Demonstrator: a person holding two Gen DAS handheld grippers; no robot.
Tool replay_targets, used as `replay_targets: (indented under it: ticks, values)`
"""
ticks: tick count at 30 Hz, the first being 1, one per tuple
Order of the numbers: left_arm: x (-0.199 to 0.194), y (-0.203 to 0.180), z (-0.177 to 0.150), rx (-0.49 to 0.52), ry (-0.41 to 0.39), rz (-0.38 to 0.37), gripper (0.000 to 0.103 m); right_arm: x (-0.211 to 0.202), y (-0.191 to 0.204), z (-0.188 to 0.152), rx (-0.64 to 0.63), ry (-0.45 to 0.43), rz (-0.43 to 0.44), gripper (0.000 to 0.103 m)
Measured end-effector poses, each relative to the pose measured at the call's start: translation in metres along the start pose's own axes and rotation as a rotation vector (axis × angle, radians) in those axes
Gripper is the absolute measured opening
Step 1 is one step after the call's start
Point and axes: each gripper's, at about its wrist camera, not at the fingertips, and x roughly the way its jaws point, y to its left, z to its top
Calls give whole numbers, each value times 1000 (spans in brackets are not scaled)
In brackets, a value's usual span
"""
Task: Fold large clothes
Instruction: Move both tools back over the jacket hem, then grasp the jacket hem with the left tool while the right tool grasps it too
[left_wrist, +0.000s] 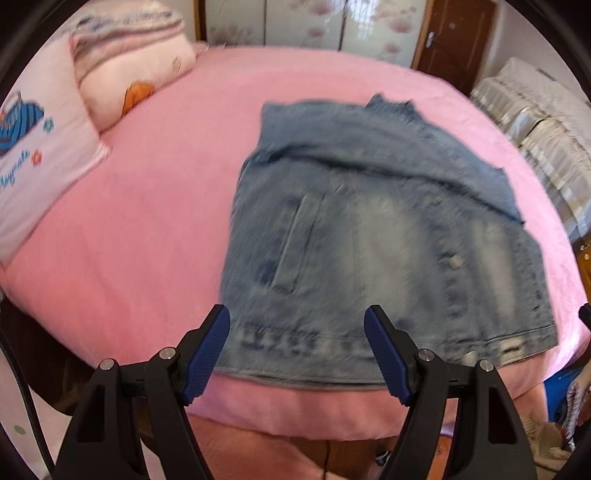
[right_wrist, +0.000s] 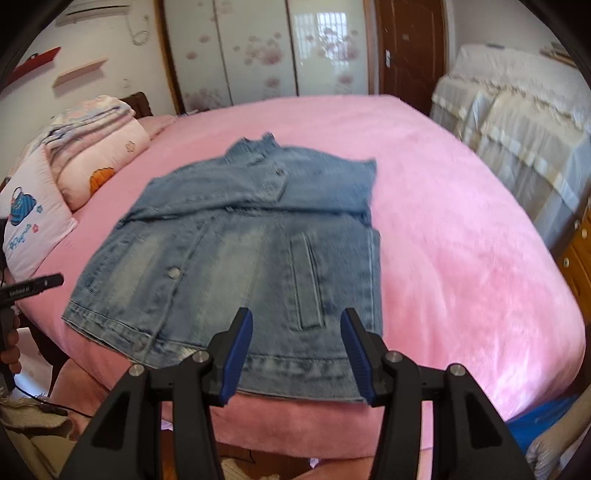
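Note:
A blue denim jacket (left_wrist: 369, 229) lies flat on the pink bed (left_wrist: 155, 192), hem toward me, with both sleeves folded across its upper part. It also shows in the right wrist view (right_wrist: 258, 243). My left gripper (left_wrist: 297, 325) is open and empty, just above the hem near the bed's front edge. My right gripper (right_wrist: 297, 328) is open and empty, above the hem's right part by the pocket. The left gripper's tip (right_wrist: 33, 286) shows at the left edge of the right wrist view.
Pillows and a folded quilt (left_wrist: 122, 62) lie at the bed's left end. A covered sofa (right_wrist: 517, 122) stands to the right. A wardrobe (right_wrist: 258, 48) and a brown door (right_wrist: 410, 44) are behind the bed. The pink sheet (right_wrist: 461, 240) stretches right of the jacket.

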Motion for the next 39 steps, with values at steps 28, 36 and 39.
replay_targets:
  ticks: [28, 36, 39]
  values:
    - [79, 65, -33, -139, 163, -302, 92, 83, -73, -56, 285, 271, 187, 52]
    - [86, 81, -35, -220, 153, -366, 92, 89, -87, -64, 350, 288, 231, 51]
    - [87, 80, -35, -250, 146, -359, 92, 92, -86, -65, 346, 294, 228, 51]
